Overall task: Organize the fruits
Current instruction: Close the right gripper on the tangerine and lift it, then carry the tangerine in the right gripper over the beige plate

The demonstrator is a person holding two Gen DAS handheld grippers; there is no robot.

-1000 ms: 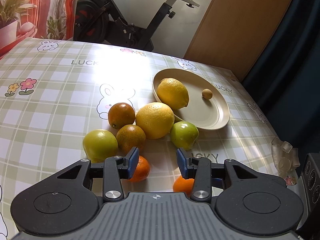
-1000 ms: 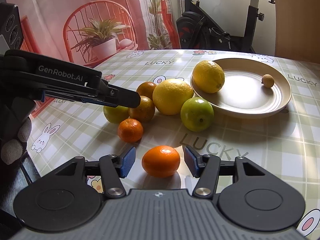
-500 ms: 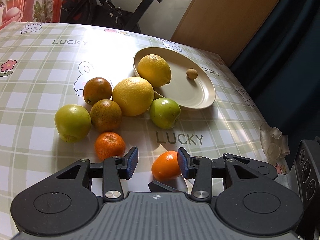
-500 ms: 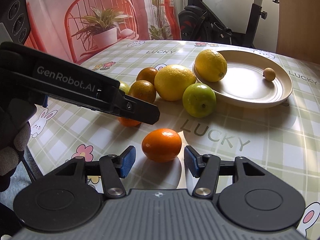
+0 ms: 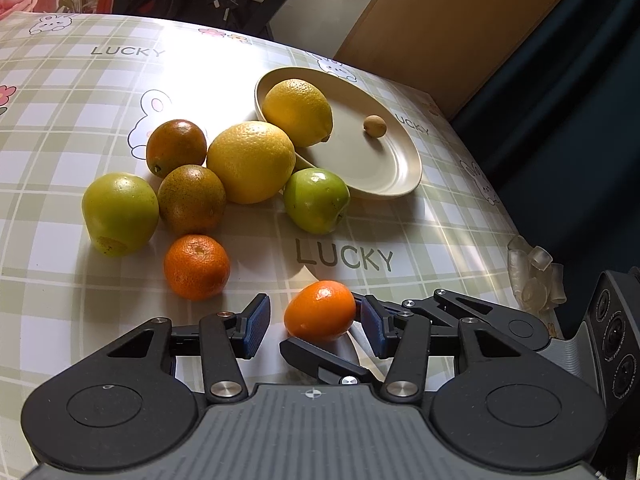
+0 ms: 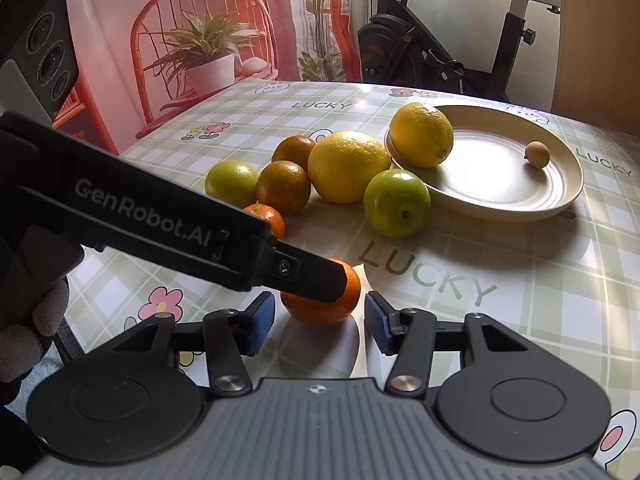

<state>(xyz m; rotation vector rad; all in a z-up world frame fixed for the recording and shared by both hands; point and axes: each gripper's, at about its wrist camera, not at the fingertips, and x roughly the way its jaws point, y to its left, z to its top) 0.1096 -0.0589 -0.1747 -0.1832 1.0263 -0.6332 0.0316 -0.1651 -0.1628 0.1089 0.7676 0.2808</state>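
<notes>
Angling down, both grippers (image 5: pixel 312 326) (image 6: pixel 318 318) straddling mandarin (image 5: pixel 320 311), jaws apart, ungripped; left widening, right narrowing

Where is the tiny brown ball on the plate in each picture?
Left wrist view: the brown ball sits upper middle, on the plate, right of the lemon.
Right wrist view: the ball sits upper right, near the plate's far right rim.
Shared landmark: the lemon at the plate's left edge.

Close, downward wrist views, shared tangerine (image 5: pixel 320 311)
</notes>
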